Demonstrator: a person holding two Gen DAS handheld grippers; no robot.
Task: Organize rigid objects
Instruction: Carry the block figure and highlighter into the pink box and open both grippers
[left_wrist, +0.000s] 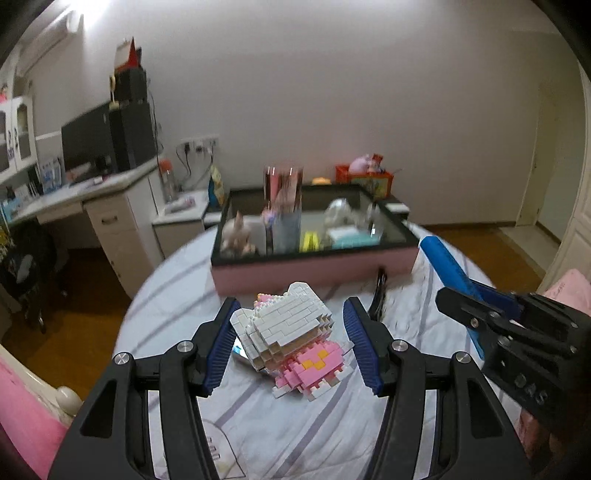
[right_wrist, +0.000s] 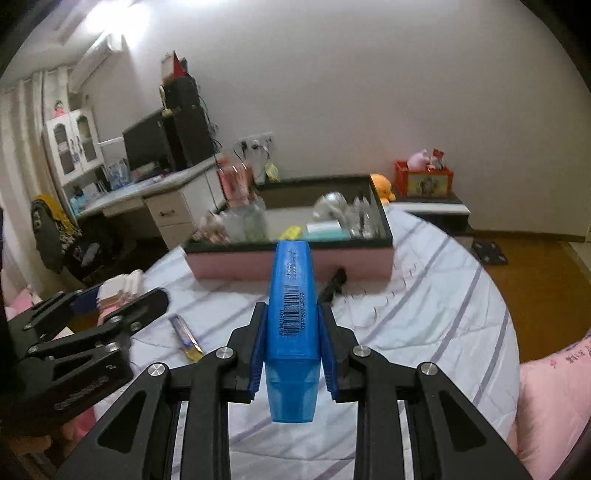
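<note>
A white and pink brick-built cat figure (left_wrist: 291, 341) lies on its side on the striped bedsheet, between the fingers of my left gripper (left_wrist: 290, 332), which is open with a gap on both sides. My right gripper (right_wrist: 291, 321) is shut on a blue plastic case (right_wrist: 293, 317) with a barcode label, held above the bed and pointing at the box. The case also shows in the left wrist view (left_wrist: 448, 271). The pink box with a black rim (left_wrist: 317, 266) stands further up the bed and holds several small items.
A small foil packet (right_wrist: 187, 338) lies on the sheet at left. A black object (right_wrist: 334, 282) lies against the box front. A desk (left_wrist: 74, 192) with a monitor stands left. A pink pillow (right_wrist: 554, 398) lies right. An orange box (right_wrist: 424, 179) sits on a low stand behind.
</note>
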